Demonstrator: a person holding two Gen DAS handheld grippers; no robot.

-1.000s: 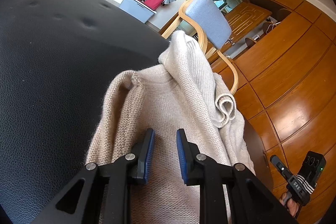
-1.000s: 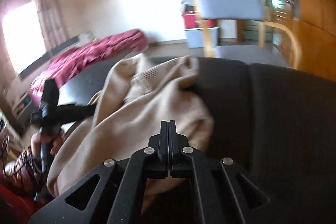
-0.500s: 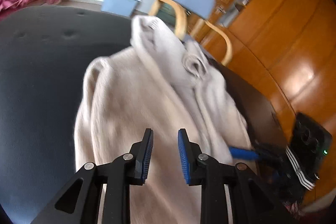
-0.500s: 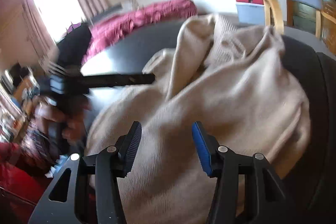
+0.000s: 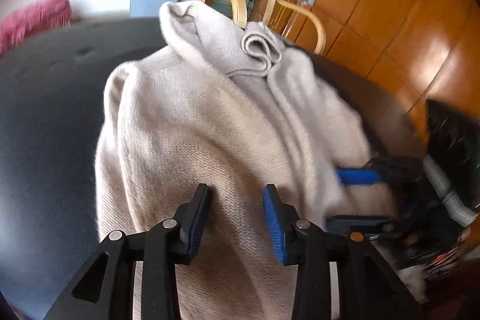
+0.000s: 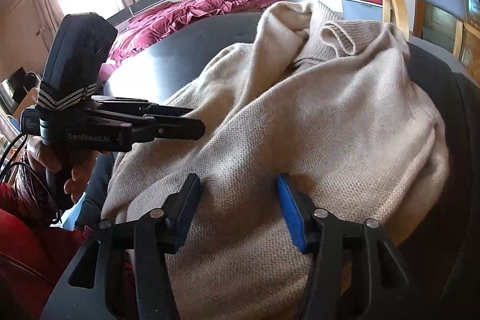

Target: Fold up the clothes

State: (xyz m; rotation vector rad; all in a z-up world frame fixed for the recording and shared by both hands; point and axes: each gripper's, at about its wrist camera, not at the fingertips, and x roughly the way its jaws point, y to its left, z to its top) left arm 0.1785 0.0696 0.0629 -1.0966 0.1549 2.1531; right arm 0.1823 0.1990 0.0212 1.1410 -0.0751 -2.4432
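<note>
I am holding both grippers spread wide, gripping nothing, over the sweater (image 5: 210, 125) bunched on the dark seat (image 5: 45, 125). The left gripper (image 5: 237, 218) and right gripper (image 6: 237, 209) should be pinching 1 layer each.

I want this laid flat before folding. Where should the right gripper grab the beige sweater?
Probably the near edge of the beige sweater, coming from the front of the dark surface. The right gripper is open over bunched fabric there; the ribbed cuff lies folded far back.
</note>
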